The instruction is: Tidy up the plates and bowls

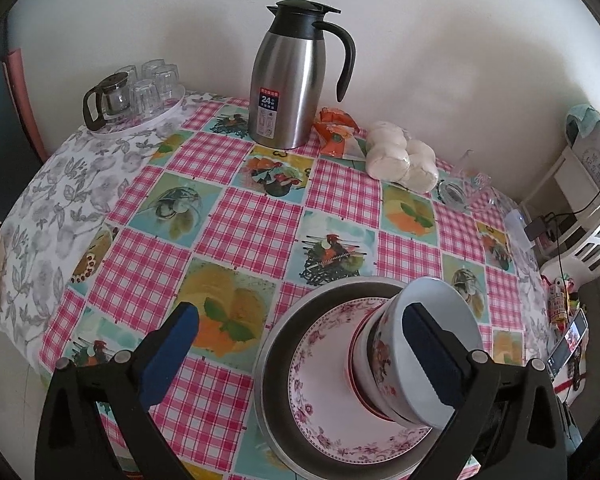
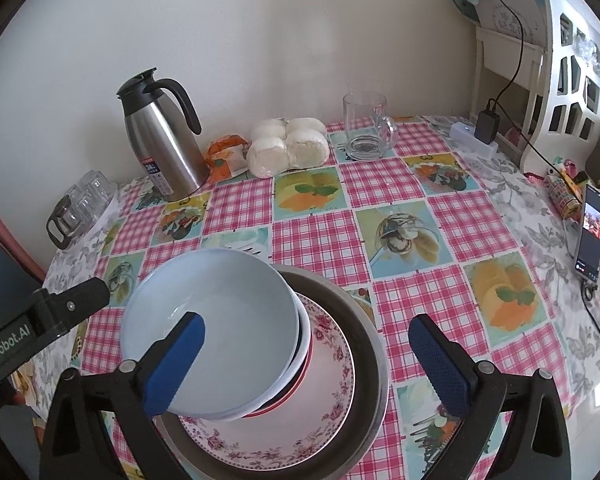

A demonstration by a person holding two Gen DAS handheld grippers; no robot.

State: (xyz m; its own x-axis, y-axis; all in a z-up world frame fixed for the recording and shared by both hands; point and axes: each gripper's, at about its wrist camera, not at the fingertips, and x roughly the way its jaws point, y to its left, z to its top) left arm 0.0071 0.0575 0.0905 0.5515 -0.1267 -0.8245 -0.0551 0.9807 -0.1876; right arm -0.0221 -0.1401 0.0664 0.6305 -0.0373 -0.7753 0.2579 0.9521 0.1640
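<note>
Stacked bowls (image 2: 220, 332) sit on a floral plate (image 2: 324, 412) inside a metal dish (image 2: 374, 344) on the checked bench (image 2: 400, 216), well in front of the steel thermos (image 2: 160, 148). Both the left gripper (image 1: 300, 360) and the right gripper (image 2: 306, 364) hang above the dish with jaws spread wide, holding nothing.

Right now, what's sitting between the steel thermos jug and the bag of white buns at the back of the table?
An orange snack packet lies between the thermos jug and the white buns, touching the buns; the right wrist view shows it best.
</note>
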